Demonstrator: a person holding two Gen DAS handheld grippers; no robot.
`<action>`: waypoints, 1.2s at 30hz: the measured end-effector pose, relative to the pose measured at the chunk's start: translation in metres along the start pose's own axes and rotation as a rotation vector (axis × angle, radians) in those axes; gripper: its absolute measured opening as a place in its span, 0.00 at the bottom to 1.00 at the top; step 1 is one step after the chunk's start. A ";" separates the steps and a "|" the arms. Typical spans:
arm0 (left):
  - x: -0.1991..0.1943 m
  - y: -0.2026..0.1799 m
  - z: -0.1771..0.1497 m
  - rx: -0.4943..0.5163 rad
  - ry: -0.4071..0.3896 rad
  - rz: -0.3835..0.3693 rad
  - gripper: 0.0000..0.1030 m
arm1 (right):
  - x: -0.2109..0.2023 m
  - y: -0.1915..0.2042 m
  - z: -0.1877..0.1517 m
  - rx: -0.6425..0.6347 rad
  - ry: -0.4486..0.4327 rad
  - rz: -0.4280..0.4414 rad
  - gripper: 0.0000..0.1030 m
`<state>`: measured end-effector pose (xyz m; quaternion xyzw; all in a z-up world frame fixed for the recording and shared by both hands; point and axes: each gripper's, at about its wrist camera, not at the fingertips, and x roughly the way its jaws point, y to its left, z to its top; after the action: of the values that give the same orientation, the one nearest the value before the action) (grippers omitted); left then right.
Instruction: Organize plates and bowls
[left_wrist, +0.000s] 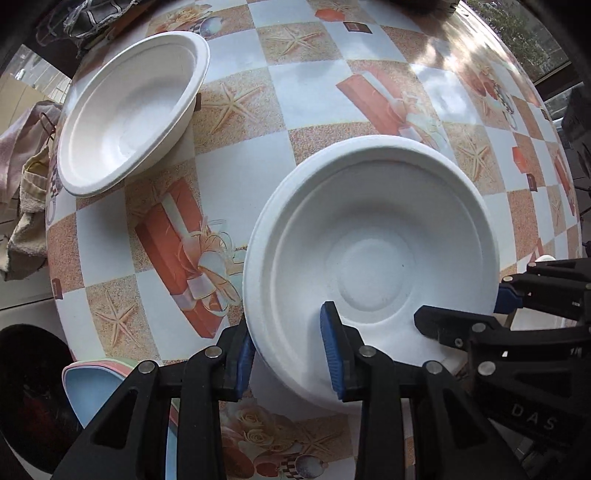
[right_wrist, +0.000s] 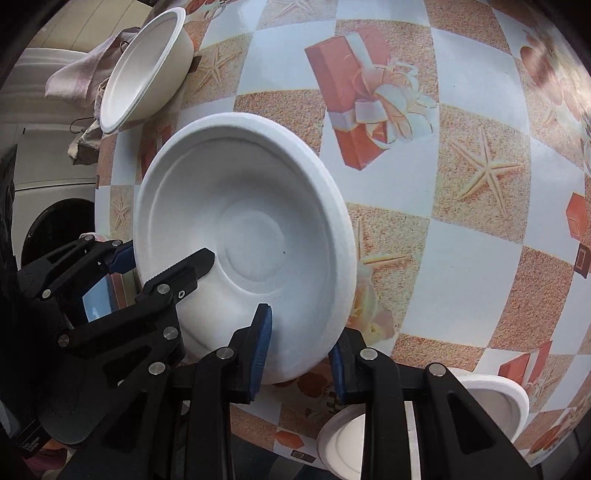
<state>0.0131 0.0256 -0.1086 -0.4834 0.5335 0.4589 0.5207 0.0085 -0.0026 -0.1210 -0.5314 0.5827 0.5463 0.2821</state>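
Left claw: your left claw is pinching the near rim of the big white bowl, one blue pad outside the wall and one inside.
Right claw: your right claw is clamping the same bowl's rim at another spot, again with a pad on each side of the wall.
Held bowl: you are gripping it with both claws at once; it is sitting tilted over the middle of the tabletop, and whether its base is touching the cloth cannot be told.
Second bowl: another white bowl is resting near the far left edge of the tabletop, well apart from the held one.
White dishes: more white dishes are showing at the near edge, partly hidden behind your right claw.
Coloured plates: pale blue and pink plates are lying stacked at the near left corner.
Cloths: crumpled cloths are hanging just past the left edge.
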 end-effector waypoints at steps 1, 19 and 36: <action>-0.001 0.006 0.003 -0.013 -0.011 -0.001 0.35 | 0.000 -0.003 0.001 0.023 -0.004 0.008 0.30; -0.037 -0.010 -0.043 0.046 -0.027 0.033 0.33 | -0.008 0.052 -0.042 -0.122 -0.001 -0.064 0.29; -0.091 -0.046 -0.041 0.187 -0.101 -0.045 0.36 | -0.055 0.017 -0.119 0.024 -0.084 -0.014 0.29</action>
<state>0.0536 -0.0170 -0.0153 -0.4209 0.5360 0.4193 0.5998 0.0385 -0.0999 -0.0363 -0.5087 0.5731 0.5590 0.3167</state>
